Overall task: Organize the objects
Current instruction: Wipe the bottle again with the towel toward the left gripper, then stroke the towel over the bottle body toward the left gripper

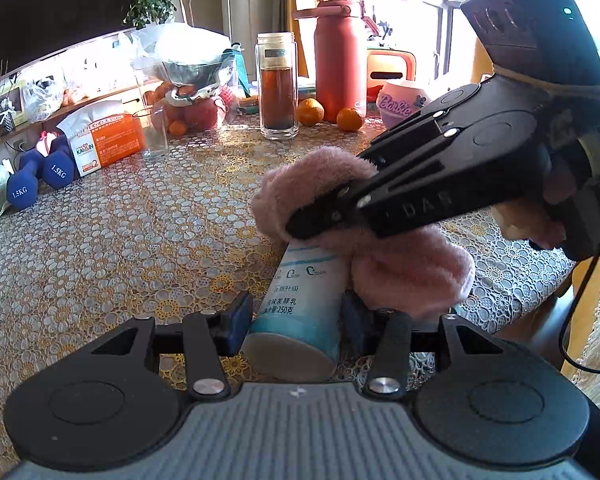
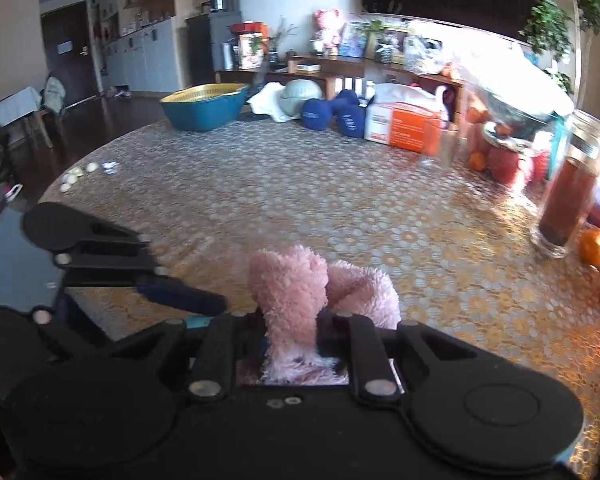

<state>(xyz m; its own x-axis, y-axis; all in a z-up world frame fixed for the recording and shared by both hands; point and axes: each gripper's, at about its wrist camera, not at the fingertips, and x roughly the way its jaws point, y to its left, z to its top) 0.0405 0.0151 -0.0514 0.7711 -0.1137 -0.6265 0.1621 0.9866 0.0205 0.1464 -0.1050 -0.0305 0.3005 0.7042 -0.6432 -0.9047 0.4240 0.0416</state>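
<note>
Jaws: my left gripper [image 1: 296, 320] clamps the yogurt bottle [image 1: 300, 300]; right gripper [image 2: 292, 344] pinches the pink fluffy cloth [image 2: 300, 292] over the bottle; I should wipe gently.

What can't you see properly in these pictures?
- Top of the yogurt bottle: left wrist view, covered by the pink fluffy cloth.
- Right gripper fingertips: left wrist view, buried in that cloth.
- Small pale bits on the table: right wrist view, too small and blurred.

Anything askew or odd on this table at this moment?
Yes: the white-and-teal yogurt bottle lies tilted between the left tongs, with the fluffy pink cloth, pinched by the right tongs, draped over its far end.
</note>
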